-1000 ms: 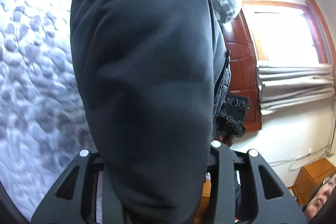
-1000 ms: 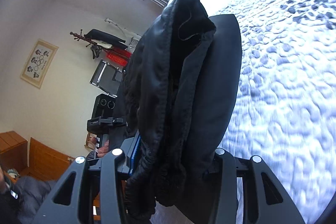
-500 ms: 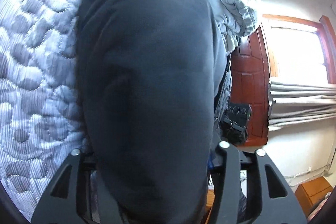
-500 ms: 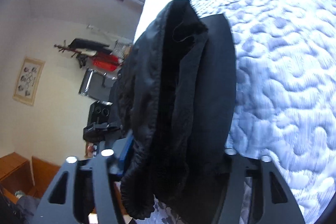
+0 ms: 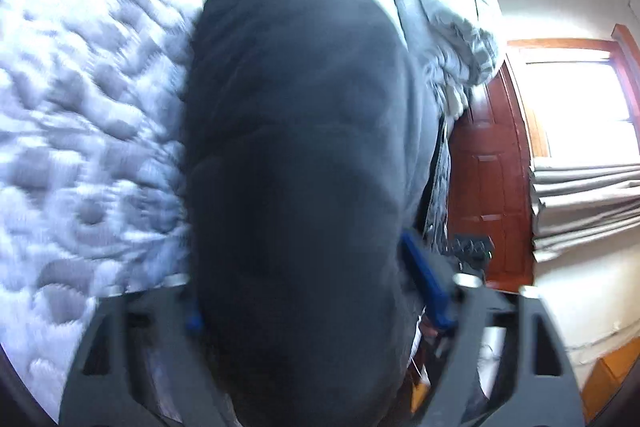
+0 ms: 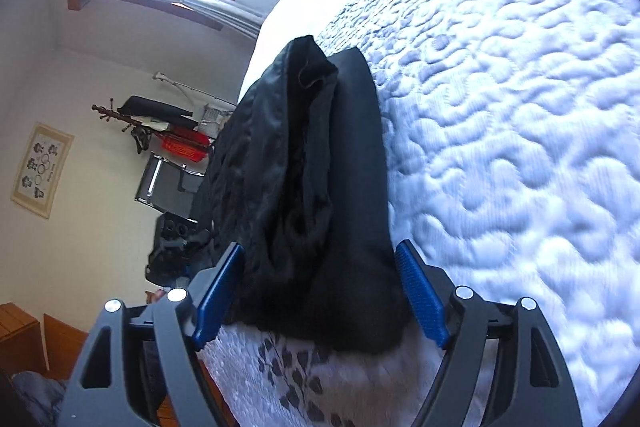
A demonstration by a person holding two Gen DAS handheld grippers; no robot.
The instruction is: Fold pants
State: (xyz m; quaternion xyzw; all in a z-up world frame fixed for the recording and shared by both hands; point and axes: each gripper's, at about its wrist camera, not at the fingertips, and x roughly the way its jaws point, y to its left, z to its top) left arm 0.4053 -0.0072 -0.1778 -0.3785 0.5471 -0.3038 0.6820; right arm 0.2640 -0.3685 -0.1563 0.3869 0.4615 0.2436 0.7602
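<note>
We see the pants as dark cloth: matt and finely woven on the broad fold, with a slight satin sheen along the crumpled, gathered edge in the right wrist view. They lie on a quilted bed cover of pale cloth, puffy and stitched in wavy ridges, with a grey leaf print near its edge. We see the right gripper with a dark matt plastic frame, bright metal screw heads and blue ribbed pads. The left gripper looks the same, though blurred. The door is glossy reddish wood, and the curtain is pleated grey cloth.
</note>
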